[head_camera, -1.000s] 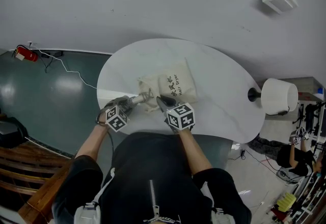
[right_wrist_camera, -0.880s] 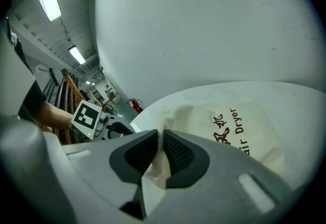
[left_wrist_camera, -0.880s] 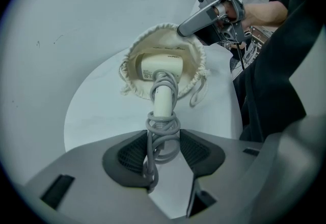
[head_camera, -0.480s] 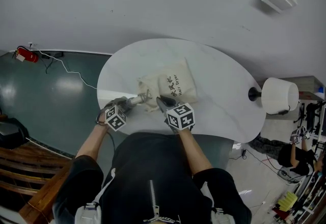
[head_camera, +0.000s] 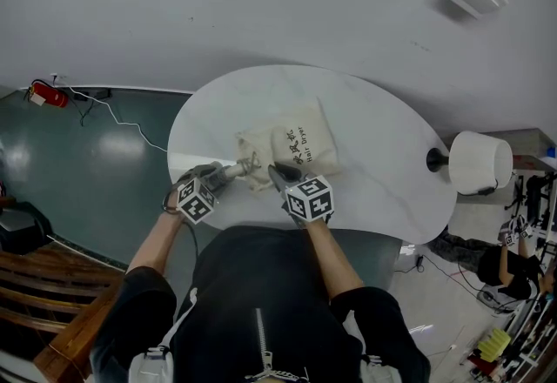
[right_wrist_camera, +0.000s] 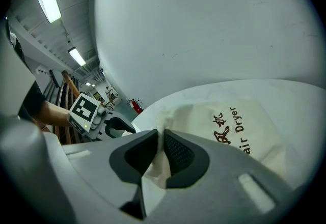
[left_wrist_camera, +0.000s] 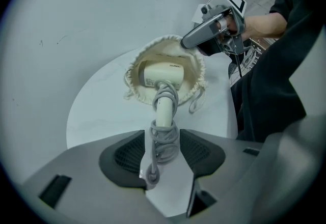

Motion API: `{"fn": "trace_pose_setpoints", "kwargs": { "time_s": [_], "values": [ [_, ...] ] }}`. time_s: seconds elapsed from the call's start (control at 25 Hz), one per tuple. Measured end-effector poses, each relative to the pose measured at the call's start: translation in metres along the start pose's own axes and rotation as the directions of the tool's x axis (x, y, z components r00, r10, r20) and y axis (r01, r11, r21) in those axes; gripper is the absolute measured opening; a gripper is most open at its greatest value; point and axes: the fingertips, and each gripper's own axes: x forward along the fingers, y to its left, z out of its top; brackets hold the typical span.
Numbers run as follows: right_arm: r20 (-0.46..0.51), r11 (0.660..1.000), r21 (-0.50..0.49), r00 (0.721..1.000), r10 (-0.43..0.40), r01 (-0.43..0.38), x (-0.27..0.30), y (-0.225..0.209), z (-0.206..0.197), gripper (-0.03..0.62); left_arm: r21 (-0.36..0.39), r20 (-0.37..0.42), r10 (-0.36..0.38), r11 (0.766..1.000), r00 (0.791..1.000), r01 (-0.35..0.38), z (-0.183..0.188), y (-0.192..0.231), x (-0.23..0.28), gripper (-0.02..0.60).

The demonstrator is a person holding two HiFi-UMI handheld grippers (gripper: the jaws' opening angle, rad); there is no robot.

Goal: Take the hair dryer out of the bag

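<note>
Dryer (left_wrist_camera: 164,108) sits between my left gripper (left_wrist_camera: 163,146) and the bag (left_wrist_camera: 133,94), on the white table (head_camera: 383,164). My left jaws are clamped narrowly on the lower end of its handle, where the grey cord (left_wrist_camera: 162,141) is wound round it in loops. The handle's long axis runs straight away from those jaws toward the bag's mouth; in the head view that is a slant from lower left up to the right. The cream head is inside the open, gathered mouth and lies crosswise to the handle, barrel level with the tabletop. I cannot tell which end of the barrel is the nozzle.

My right gripper (right_wrist_camera: 162,139) is nearly closed, pinching a fold of the bag's cloth at the rim, on the side of the mouth nearest me. The bag's flat body stretches away from both grippers, printed face up, with "Hair Dryer" readable. A drawstring loop trails from the mouth onto the table.
</note>
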Motion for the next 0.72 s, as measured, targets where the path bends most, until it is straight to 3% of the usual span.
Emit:
{"fn": "trace_pose_setpoints", "kwargs": {
  "time_s": [0.72],
  "values": [
    [0.009,1.0,0.012,1.0,-0.003,0.003,-0.001,-0.002,0.001,0.04,0.027,0.08,-0.027,0.999,0.996,0.025,0.063,-0.01,0.002,0.204]
  ]
}}
